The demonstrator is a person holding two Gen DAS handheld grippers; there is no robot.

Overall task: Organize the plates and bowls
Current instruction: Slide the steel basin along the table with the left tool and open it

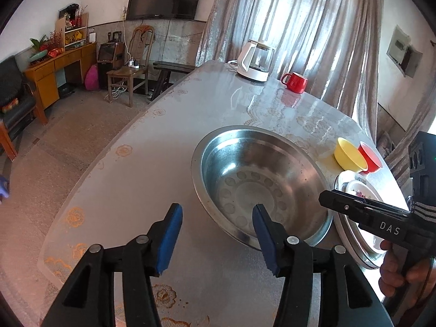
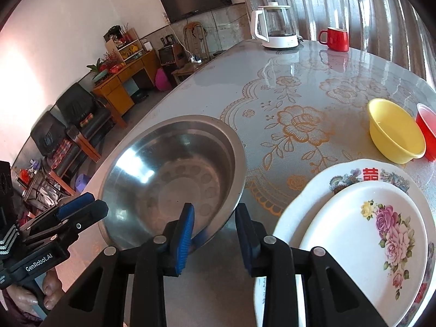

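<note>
Resting on the patterned worktop (image 2: 299, 87) is the large steel basin (image 2: 174, 177), which is serving as the landmark for every place given. Its rim is reaching close to the worktop's near edge.

Left gripper (image 1: 216, 235): it is hanging over the basin's near-left rim with its blue pads (image 1: 170, 234) standing apart; one pad is lying outside the rim over bare worktop, the other over the basin's inside, and neither is pressing on anything. It is released.

Right gripper (image 2: 214, 238): it is straddling the basin's near-right rim, one pad inside the rim and one outside. Whether the pads are pinching the metal cannot be told, as a gap is showing beside the rim.

To the right of the basin, two plates are sitting stacked: a smaller rose plate (image 2: 365, 245) is lying inside a larger plate with a red emblem (image 2: 308, 190). Beyond those plates, further from the basin's right side, a yellow bowl (image 2: 395, 133) is standing upright, with a red bowl (image 2: 427, 133) touching or just beside it.

Past the basin's far side, at the far end of the worktop, a white kettle (image 2: 275, 27) and a red mug (image 2: 336, 39) are standing near a curtain (image 1: 299, 27).

A person's fingers (image 2: 50, 288) are wrapping the handle of the left gripper, seen from the right wrist view.
</note>
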